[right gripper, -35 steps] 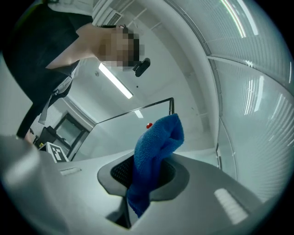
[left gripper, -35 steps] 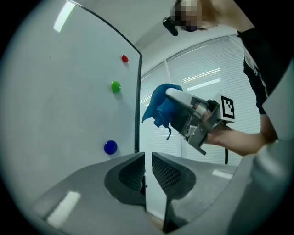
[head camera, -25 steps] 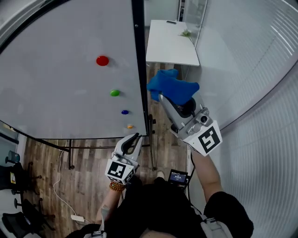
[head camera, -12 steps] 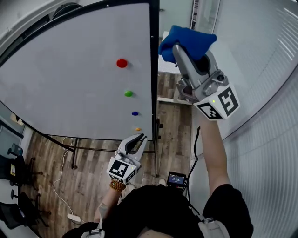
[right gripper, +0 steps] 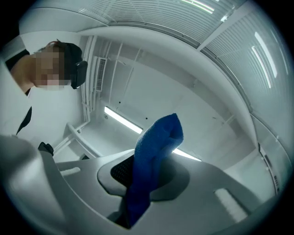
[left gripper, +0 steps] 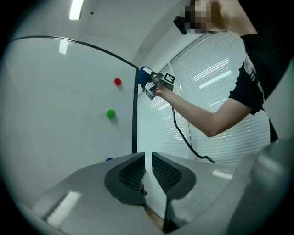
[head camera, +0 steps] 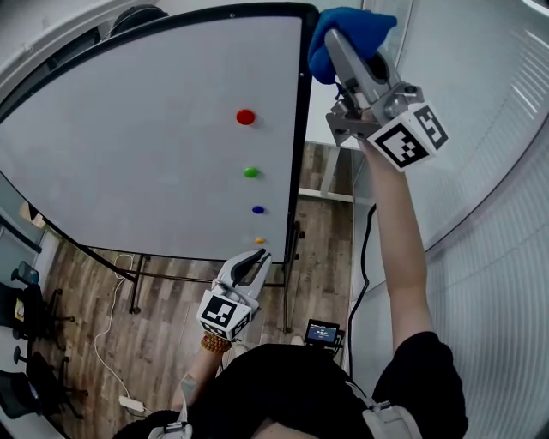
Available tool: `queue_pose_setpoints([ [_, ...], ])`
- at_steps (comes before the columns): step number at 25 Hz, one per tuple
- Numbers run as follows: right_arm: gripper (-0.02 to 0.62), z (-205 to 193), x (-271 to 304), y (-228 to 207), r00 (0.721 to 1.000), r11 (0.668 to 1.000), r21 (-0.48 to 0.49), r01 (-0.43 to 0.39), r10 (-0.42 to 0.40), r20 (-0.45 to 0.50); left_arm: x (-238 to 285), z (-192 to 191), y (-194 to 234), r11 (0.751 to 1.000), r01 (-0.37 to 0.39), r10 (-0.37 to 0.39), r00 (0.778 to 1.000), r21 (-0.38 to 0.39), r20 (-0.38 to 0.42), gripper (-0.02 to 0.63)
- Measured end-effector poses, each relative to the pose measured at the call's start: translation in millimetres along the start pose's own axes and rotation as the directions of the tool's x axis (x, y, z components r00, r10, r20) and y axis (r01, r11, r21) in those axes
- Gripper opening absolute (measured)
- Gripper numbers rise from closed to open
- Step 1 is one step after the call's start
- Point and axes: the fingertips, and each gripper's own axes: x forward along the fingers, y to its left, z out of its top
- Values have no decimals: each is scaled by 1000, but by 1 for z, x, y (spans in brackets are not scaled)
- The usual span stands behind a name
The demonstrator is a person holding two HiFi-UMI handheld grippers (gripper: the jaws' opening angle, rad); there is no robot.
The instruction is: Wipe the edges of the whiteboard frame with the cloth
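The right tongs (head camera: 338, 41) were raised on an outstretched arm and pinched a blue cloth (head camera: 345, 24) between their tips. The cloth bunched out past them. In the right gripper view the cloth (right gripper: 154, 153) stood up from between the pads as a folded blue strip, held firmly in the tongs (right gripper: 146, 176).

Just left of those tips sat the top right corner of the whiteboard (head camera: 146, 146), where its black frame (head camera: 300, 120) bent round. The cloth lay right at that corner, but whether it touched the frame could not be told. The left gripper view showed the same spot from below, with the cloth (left gripper: 144, 73) just beside the frame's upright edge (left gripper: 135, 119).

The left tongs (head camera: 250, 261) were held low, well apart from the right ones, near the board's lower right corner. Their pads were pressed almost together with only a thin slit between them and nothing in it (left gripper: 148, 172).

Between the two tongs, a column of magnets ran down the board beside the frame: red (head camera: 245, 117), green (head camera: 250, 172), blue (head camera: 257, 209) and orange (head camera: 260, 240).
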Motion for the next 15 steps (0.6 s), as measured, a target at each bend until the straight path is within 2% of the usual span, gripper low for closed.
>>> queue_pose_setpoints([
  [4, 84, -9, -1, -16, 999, 998, 63, 15, -16, 29, -2, -15, 5, 1000, -14, 14, 1000, -3, -1, 146],
  [8, 87, -11, -1, -20, 999, 995, 104, -4, -1, 50, 0, -22, 8, 1000, -16, 16, 1000, -12, 3, 146],
  [15, 87, -5, 2, -22, 999, 997, 70, 18, -21, 43, 1, -27, 14, 1000, -4, 4, 1000, -30, 6, 146],
])
